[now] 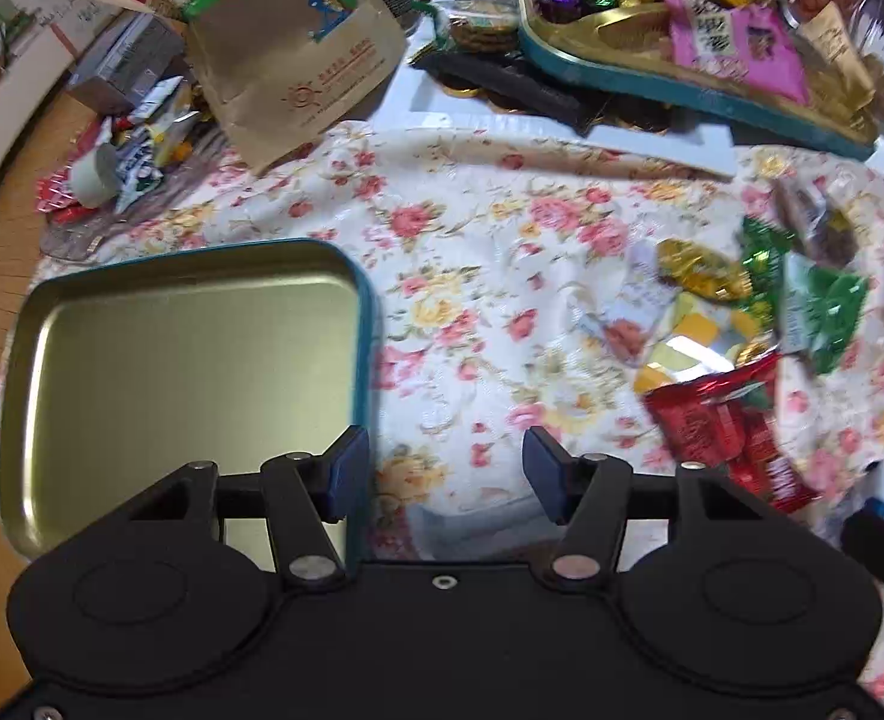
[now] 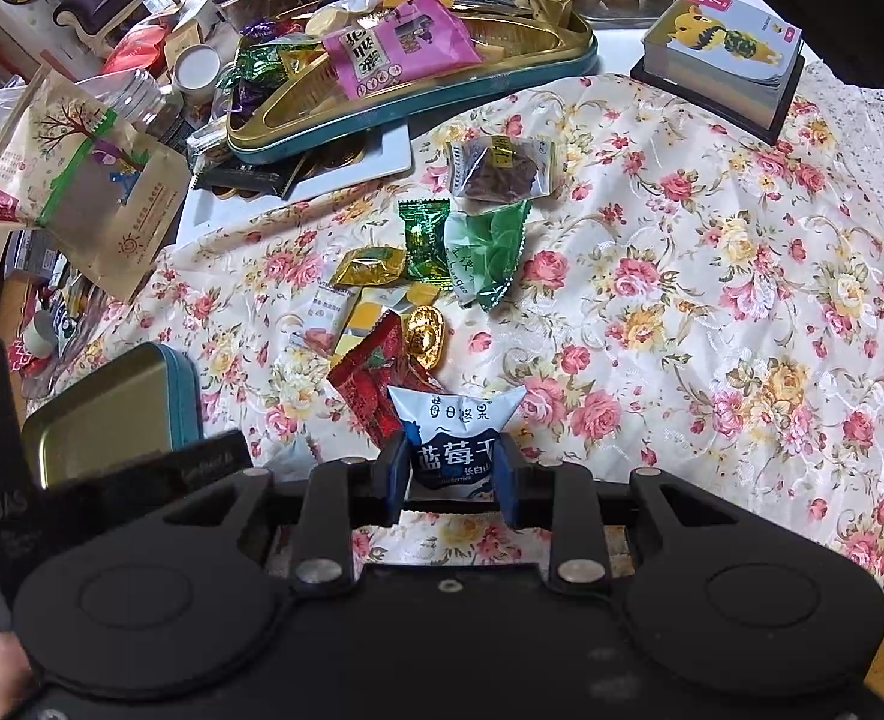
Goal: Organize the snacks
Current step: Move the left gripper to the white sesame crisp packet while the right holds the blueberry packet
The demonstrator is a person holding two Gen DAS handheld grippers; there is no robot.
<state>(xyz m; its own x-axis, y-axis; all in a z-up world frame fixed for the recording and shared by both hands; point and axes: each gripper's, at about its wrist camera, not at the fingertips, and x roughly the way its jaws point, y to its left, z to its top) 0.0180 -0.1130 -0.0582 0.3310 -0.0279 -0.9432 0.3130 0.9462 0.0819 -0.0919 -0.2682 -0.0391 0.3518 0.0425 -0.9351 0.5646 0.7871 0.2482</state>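
Right gripper (image 2: 453, 467): pinched on blue-and-white packet (image 2: 455, 429), seen only in right view.
Left gripper (image 1: 442, 471): spread, nothing held, beside tin (image 1: 184, 324).

A floral tablecloth (image 2: 682, 300) covers the table. On it, an empty tin (image 1: 190, 360) lies left of the loose snack pile (image 2: 418, 288); behind the pile sits a white tray (image 2: 370, 165), and to its far right a card box (image 2: 724, 54).

Floral pink-and-yellow tablecloth (image 2: 682, 300), teal tin (image 1: 365, 324) with gold inside, blue-and-white packet (image 2: 455, 435)
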